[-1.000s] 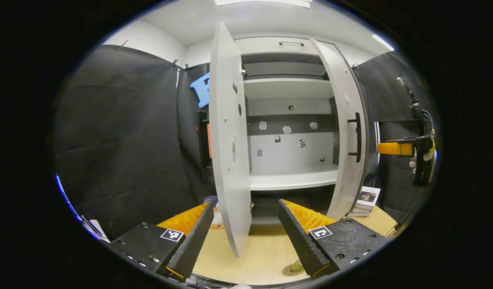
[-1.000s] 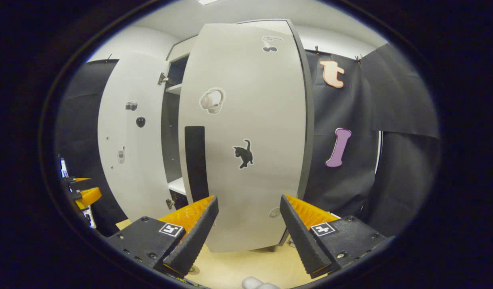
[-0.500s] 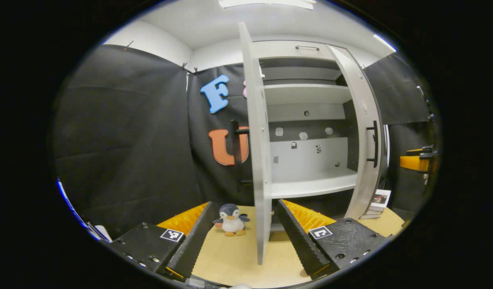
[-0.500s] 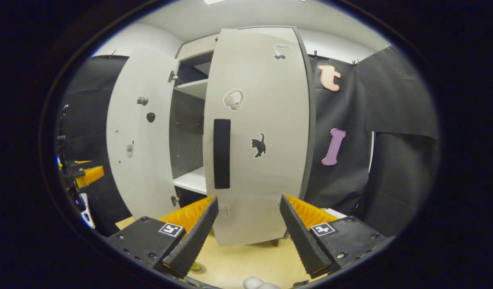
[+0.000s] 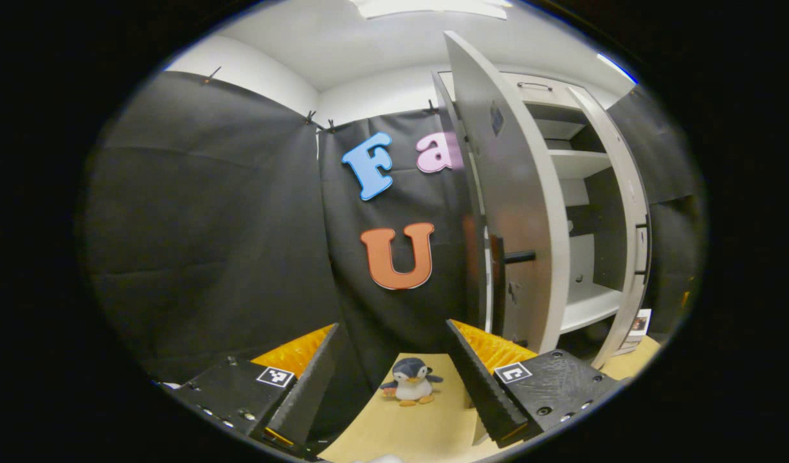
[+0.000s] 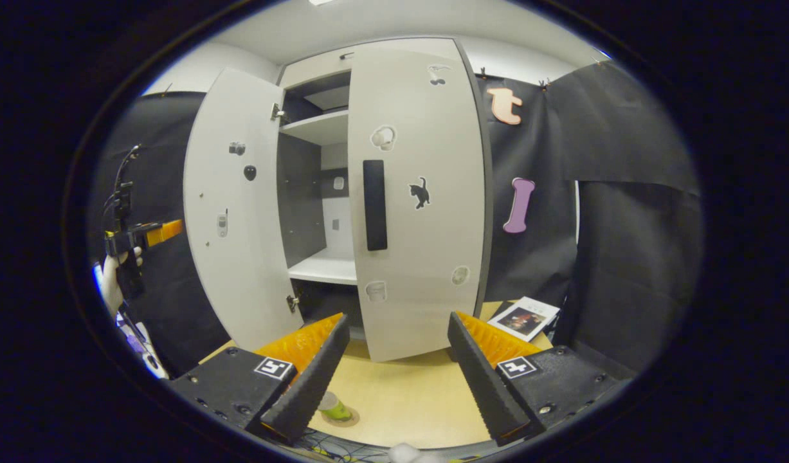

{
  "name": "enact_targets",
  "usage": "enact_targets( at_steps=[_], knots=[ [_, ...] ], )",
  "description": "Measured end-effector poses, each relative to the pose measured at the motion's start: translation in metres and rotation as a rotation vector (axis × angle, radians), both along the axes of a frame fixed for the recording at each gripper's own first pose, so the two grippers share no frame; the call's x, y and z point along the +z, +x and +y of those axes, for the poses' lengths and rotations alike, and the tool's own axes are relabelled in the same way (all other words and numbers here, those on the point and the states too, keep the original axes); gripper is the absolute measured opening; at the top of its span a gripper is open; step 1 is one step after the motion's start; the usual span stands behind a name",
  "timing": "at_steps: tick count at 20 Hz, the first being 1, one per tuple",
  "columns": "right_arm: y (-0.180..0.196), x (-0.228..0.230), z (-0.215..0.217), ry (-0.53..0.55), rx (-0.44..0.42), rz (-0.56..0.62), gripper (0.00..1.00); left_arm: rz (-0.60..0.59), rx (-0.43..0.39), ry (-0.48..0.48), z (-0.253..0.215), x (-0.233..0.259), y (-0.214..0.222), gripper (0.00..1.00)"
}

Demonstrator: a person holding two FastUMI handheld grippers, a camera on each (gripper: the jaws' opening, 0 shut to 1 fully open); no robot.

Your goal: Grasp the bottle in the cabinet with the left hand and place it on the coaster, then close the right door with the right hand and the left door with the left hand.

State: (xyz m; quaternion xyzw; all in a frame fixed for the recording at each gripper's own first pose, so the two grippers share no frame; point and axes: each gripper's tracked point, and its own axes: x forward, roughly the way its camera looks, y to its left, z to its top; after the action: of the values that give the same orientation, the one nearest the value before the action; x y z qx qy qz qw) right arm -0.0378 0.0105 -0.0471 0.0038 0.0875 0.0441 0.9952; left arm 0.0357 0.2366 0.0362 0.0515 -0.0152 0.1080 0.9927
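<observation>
Left gripper (image 5: 394,379) jaws apart, plush penguin (image 5: 409,381) ahead; right gripper (image 6: 394,379) jaws apart, faces flat pale right door (image 6: 417,193), green bottle (image 6: 335,408) on round coaster (image 6: 349,420)

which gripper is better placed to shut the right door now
Right, probably. The right gripper is open and faces the right door, which is not yet flush. The left gripper, also open, points past the left door toward the toy penguin.
</observation>
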Motion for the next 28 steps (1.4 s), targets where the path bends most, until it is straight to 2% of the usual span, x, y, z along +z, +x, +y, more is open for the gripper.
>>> enact_targets(
  at_steps=[7, 12, 13, 14, 15, 19, 24, 27, 28],
  knots=[
    [-0.023, -0.015, -0.022, 0.018, -0.072, 0.034, 1.00, -0.003, -0.045, 0.023, -0.016, 0.002, 0.027, 0.97],
    [-0.025, -0.018, -0.019, 0.012, -0.049, 0.052, 1.00, 0.007, -0.054, 0.031, -0.021, 0.001, 0.029, 0.90],
    [-0.025, -0.016, -0.018, 0.009, -0.042, 0.050, 1.00, 0.005, -0.052, 0.037, -0.022, 0.001, 0.029, 0.96],
    [-0.025, -0.016, -0.018, 0.006, -0.034, 0.048, 1.00, 0.006, -0.046, 0.045, -0.024, 0.001, 0.027, 0.96],
    [-0.024, -0.014, -0.017, 0.005, -0.027, 0.045, 1.00, 0.008, -0.043, 0.057, -0.026, 0.000, 0.026, 0.92],
    [-0.025, -0.012, -0.013, 0.012, -0.008, 0.037, 1.00, 0.010, -0.043, 0.065, -0.035, 0.000, 0.021, 0.89],
    [-0.031, -0.012, -0.022, 0.006, -0.011, 0.045, 1.00, 0.000, -0.099, 0.038, -0.066, -0.001, 0.020, 0.95],
    [-0.034, -0.010, -0.031, 0.012, -0.026, 0.053, 1.00, 0.005, -0.138, 0.030, -0.088, -0.001, 0.022, 0.95],
    [-0.035, -0.009, -0.033, 0.016, -0.031, 0.048, 1.00, 0.003, -0.150, 0.036, -0.095, -0.001, 0.024, 0.92]
  ],
)
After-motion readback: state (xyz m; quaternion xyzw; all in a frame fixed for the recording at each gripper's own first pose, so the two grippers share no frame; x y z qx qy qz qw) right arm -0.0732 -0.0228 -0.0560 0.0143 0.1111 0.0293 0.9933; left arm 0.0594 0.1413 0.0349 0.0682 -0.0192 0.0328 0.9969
